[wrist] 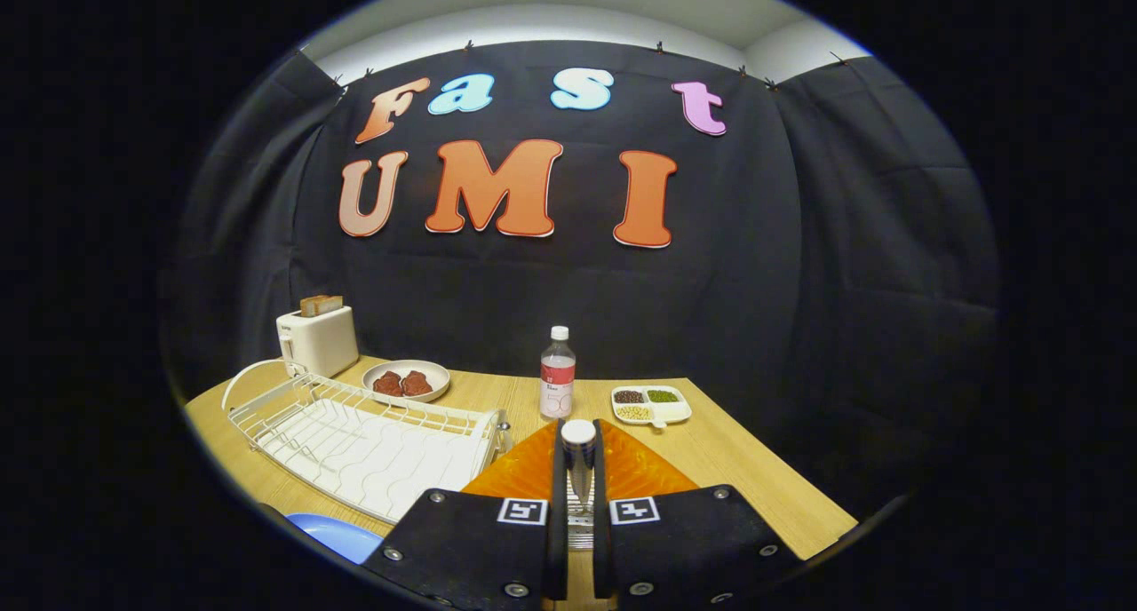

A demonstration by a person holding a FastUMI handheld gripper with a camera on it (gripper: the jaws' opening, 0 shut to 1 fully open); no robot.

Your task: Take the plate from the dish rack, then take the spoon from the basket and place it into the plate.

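Clenched on the spoon (578, 464), the claw (578, 504) hangs above the orange plate (640, 469) beside the dish rack (355, 433); lower gently, release only once centred.

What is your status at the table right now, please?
Gripper shut on spoon, handle upright between fingers. Orange plate just ahead, beneath it. Dish rack beside, bottle beyond; nothing in the way.

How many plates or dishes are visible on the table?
4: round white plate beside toaster; white divided dish right of bottle; orange plate beyond the jaws; blue plate nearest. Others may be hidden.
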